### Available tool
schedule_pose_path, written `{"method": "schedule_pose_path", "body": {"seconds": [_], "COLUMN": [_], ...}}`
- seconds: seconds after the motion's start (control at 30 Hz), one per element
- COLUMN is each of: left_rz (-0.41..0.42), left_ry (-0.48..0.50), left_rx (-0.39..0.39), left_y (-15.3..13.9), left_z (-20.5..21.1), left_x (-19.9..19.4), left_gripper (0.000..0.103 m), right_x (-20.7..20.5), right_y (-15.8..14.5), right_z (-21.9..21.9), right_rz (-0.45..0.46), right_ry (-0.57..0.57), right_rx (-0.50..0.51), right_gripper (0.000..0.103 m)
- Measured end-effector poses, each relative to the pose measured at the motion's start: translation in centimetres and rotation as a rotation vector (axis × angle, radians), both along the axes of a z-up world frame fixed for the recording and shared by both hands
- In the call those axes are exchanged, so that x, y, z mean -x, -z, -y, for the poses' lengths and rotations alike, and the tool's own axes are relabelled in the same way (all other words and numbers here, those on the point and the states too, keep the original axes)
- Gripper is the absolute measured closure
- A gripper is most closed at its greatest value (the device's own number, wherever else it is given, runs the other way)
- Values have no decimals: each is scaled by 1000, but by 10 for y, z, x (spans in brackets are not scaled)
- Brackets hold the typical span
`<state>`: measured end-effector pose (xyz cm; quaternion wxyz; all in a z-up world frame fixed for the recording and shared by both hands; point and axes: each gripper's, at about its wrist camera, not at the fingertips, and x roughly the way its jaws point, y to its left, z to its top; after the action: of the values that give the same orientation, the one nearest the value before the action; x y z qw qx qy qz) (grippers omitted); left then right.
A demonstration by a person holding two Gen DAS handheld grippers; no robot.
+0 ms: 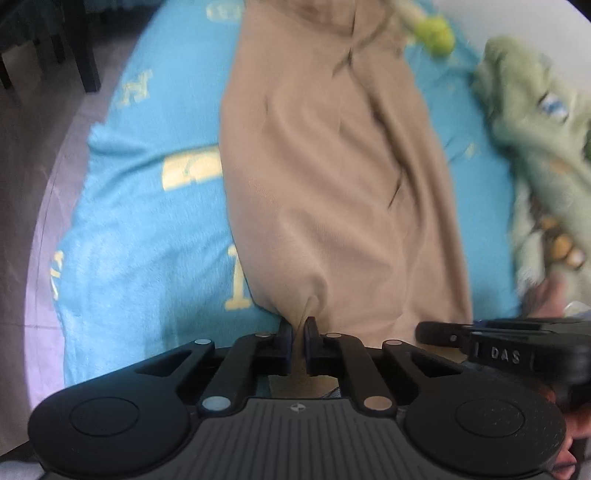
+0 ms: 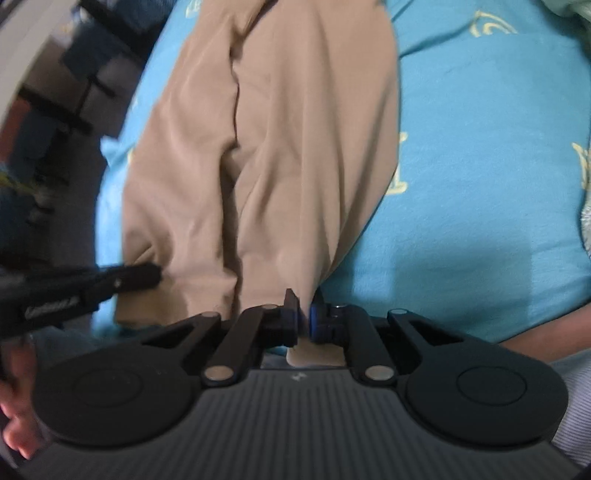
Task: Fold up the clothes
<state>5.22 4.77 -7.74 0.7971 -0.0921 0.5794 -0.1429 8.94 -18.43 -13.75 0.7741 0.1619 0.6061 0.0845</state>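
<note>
Your left gripper (image 1: 299, 325): jaws nearly together, clamped on a pinch of the near edge of the tan garment (image 1: 332, 166). Your right gripper (image 2: 304, 301): jaws likewise drawn close, pinching the same garment's near edge at its other corner. Tan garment: lies lengthwise on the bed's turquoise blanket (image 1: 147, 258), running away from you, creased down the middle. Left wrist view only: green garment (image 1: 535, 122) crumpled on the blanket to the right, a yellow-green item (image 1: 436, 35) near the far end, dark furniture legs (image 1: 85, 59) on the floor. Right wrist view only: your bare forearm (image 2: 546, 332) over the blanket's near edge.
</note>
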Motion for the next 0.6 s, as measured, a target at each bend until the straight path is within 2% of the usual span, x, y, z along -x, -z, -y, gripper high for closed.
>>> {"method": "schedule_pose_path", "body": {"seconds": [0.13, 0.23, 0.4, 0.5, 0.6], "left_rz": [135, 237, 359, 434, 482], "left_ry": [-88, -142, -137, -118, -117], "left_rx": [125, 163, 268, 284, 287], "left_y": [-48, -85, -139, -167, -184], "left_z": [-26, -31, -42, -33, -22], "left_x": [23, 33, 68, 111, 147], "left_gripper": [97, 98, 98, 98, 99], "right_x": [24, 41, 70, 95, 110], "right_y": [-46, -81, -138, -156, -159], "right_z": [24, 41, 70, 80, 89], "right_rz": [129, 227, 386, 439, 468], "right_ry": [29, 51, 86, 76, 75], "right_rx": [-82, -144, -244, -255, -246], "right_gripper": [95, 95, 95, 95, 95]}}
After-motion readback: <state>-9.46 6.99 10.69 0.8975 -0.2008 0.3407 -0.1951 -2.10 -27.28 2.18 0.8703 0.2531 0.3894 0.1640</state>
